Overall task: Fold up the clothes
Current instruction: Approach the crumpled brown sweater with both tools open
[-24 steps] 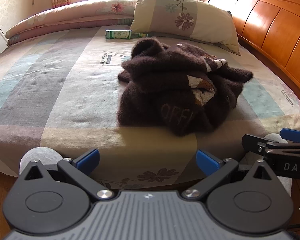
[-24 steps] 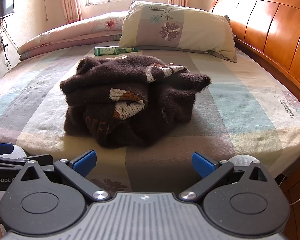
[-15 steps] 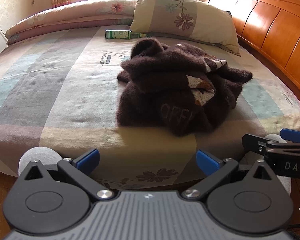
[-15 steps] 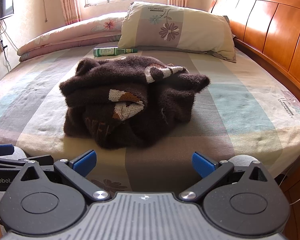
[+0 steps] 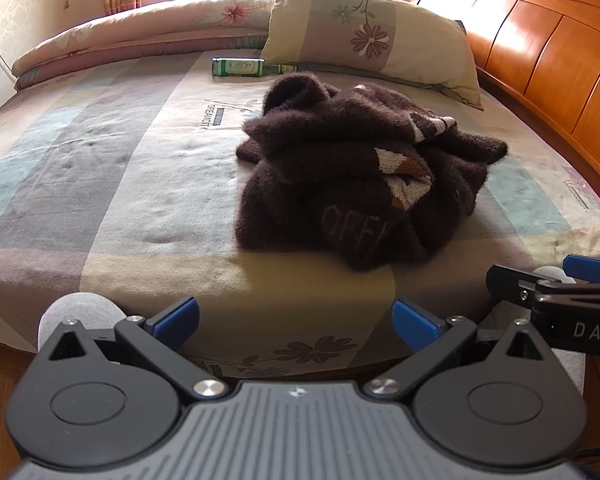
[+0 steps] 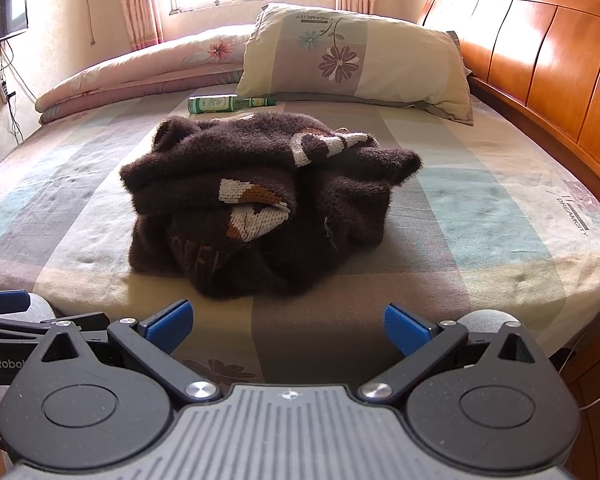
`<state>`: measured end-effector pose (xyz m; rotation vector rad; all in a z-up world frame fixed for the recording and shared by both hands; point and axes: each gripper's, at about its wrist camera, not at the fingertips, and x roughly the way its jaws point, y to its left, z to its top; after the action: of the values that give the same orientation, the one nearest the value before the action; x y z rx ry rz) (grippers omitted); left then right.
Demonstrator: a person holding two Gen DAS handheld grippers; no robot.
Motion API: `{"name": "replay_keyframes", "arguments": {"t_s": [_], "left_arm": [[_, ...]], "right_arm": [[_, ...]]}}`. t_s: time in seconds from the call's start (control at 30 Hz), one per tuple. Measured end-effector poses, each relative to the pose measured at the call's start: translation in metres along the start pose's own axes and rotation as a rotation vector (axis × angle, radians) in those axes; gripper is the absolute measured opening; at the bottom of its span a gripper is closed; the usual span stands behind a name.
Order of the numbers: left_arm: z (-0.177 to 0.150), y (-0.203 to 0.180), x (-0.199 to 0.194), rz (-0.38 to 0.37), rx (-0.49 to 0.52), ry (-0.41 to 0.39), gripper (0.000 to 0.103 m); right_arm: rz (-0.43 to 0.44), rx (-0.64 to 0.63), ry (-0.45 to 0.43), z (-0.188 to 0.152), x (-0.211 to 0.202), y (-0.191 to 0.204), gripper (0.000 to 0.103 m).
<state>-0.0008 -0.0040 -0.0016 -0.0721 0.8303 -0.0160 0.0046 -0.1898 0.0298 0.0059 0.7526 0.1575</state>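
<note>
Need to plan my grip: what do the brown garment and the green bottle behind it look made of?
Brown garment: looks like thick fuzzy knit, likely wool or acrylic; matte hairy nap, cream knit stitches showing at a fold. Green bottle: probably glass, possibly plastic; glossy translucent green with a paper-like label, lying on its side.

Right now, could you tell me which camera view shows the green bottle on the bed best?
The right wrist view: the green bottle lies whole on its side, neck and label clear, between the brown sweater and the pillow. The left wrist view shows it smaller and farther off, its neck partly hidden by the sweater.
</note>
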Motion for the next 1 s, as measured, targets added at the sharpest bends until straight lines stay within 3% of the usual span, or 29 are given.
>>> {"name": "replay_keyframes", "arguments": {"t_s": [1.0], "left_arm": [[0.0021,-0.0052,0.0048,0.02,0.008,0.008,0.102]], "right_arm": [[0.008,0.011,0.009,0.0019,0.0052,-0.0041,0.103]]}}
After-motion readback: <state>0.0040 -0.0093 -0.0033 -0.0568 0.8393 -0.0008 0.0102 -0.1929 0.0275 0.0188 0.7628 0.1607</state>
